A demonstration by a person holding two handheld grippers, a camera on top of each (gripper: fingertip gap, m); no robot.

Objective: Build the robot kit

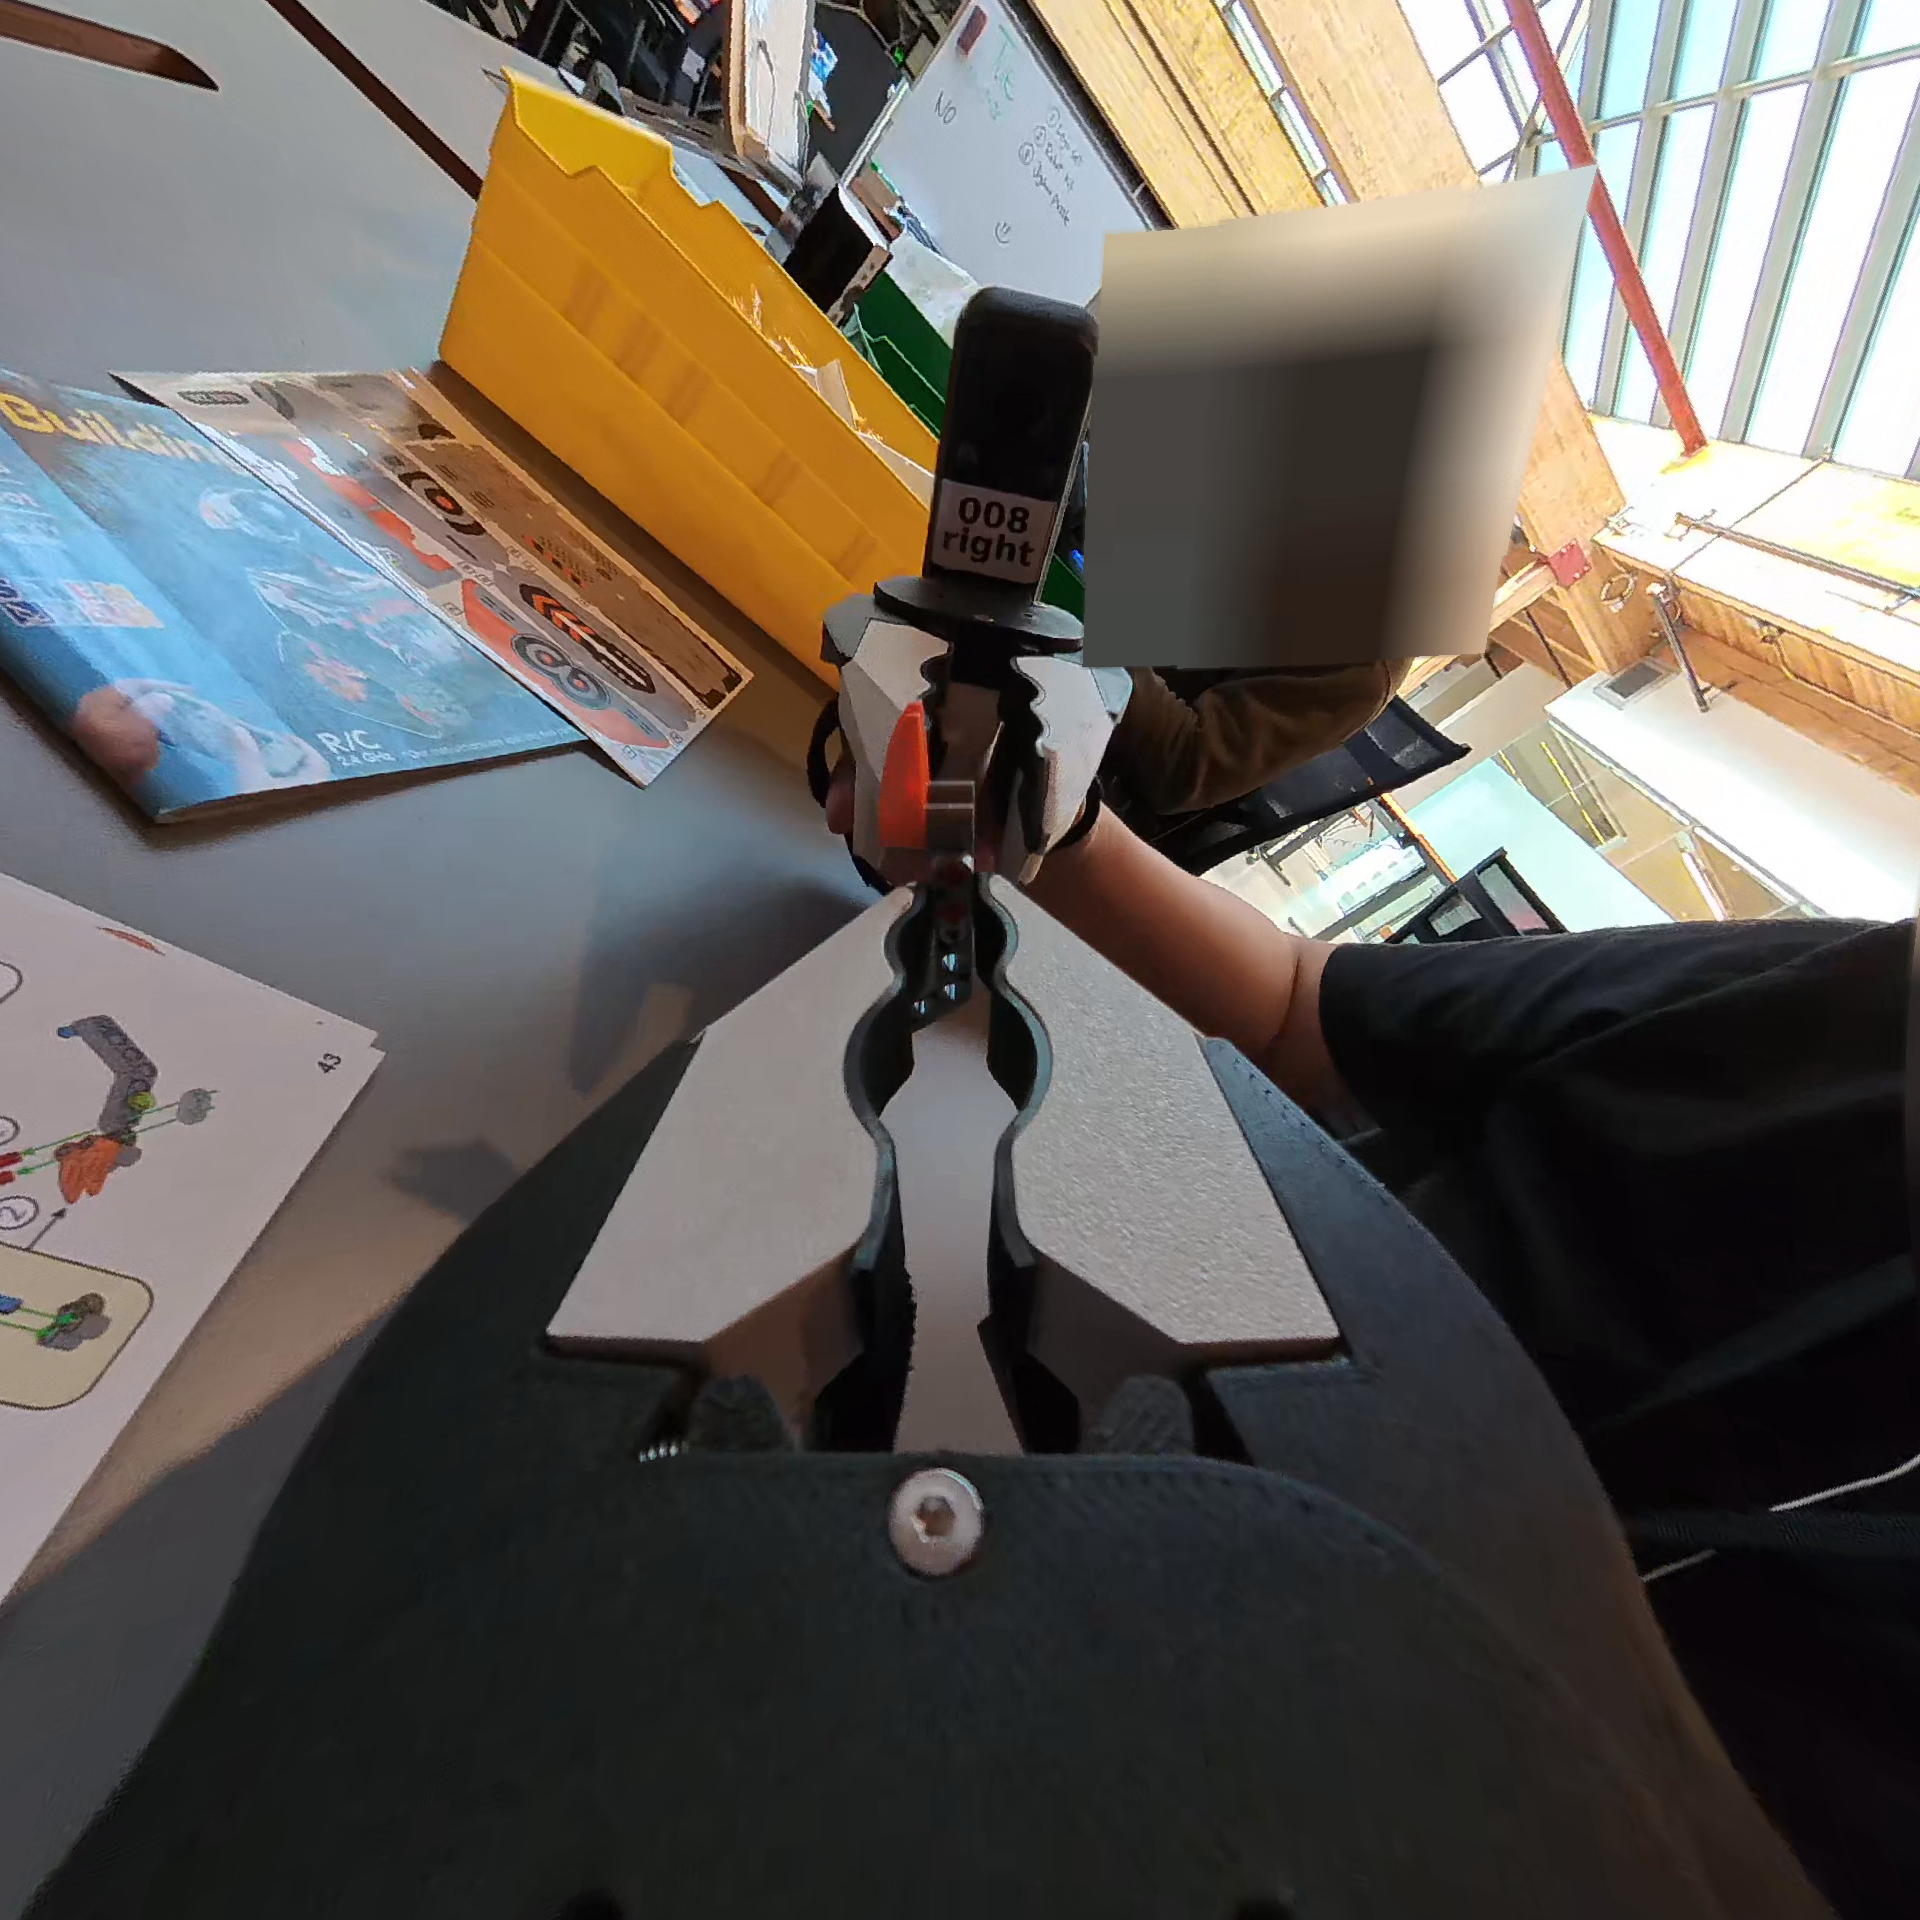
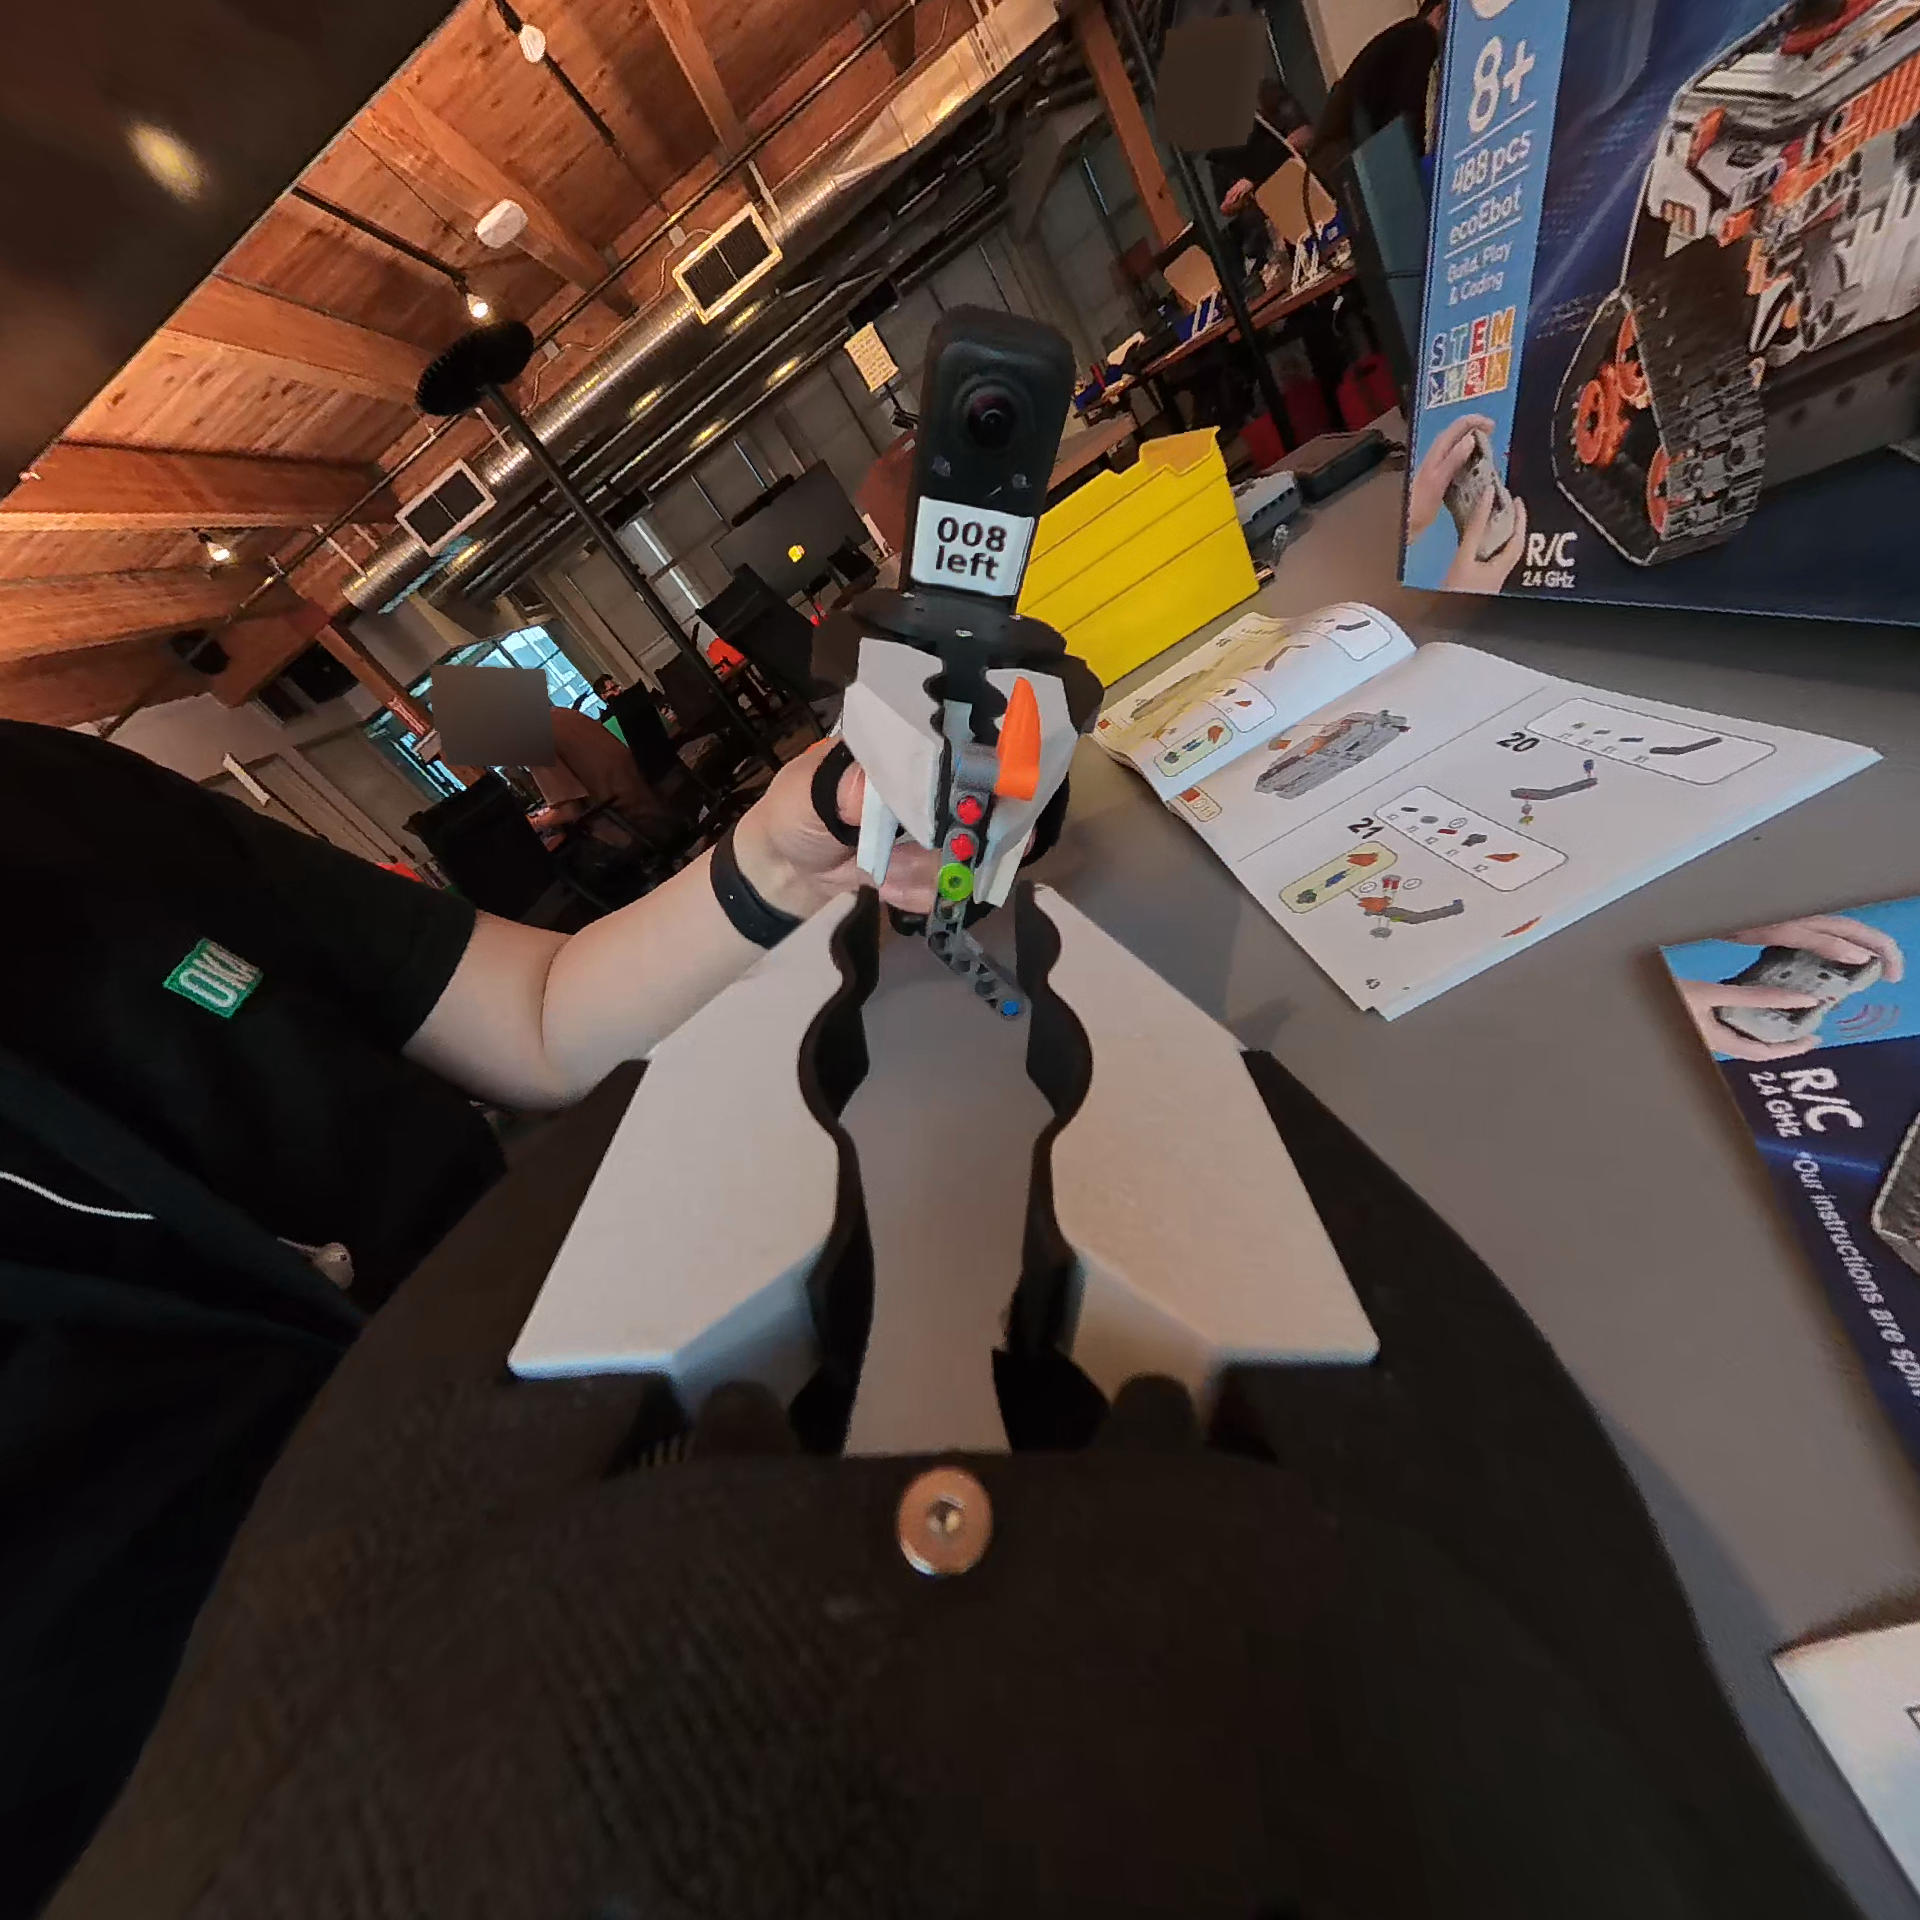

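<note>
My left gripper [image 1: 948, 896] is shut on a dark grey holed beam [image 1: 943, 961], held above the grey table [image 1: 582, 935]. The right wrist view shows that gripper [image 2: 951, 831] head-on, clamping the beam [image 2: 961, 951] where two red pins [image 2: 967, 810] and a green bush [image 2: 953, 883] sit. An orange claw piece [image 2: 1016, 743] sticks up from the assembly; it also shows in the left wrist view [image 1: 904, 779]. My right gripper [image 2: 945, 914] is open, its jaws standing either side of the beam's lower end, which carries a blue pin [image 2: 1006, 1006]. In the left wrist view it [image 1: 961, 831] faces mine closely.
A yellow bin [image 1: 665, 343] stands at the back of the table. An open instruction booklet [image 2: 1455, 810], a blue leaflet [image 2: 1818, 1091], a sticker sheet [image 1: 499, 540] and a tall toy box [image 2: 1683, 312] lie around. The person's arms [image 1: 1226, 966] reach in. Less than 4 cm separates the two grippers' tips.
</note>
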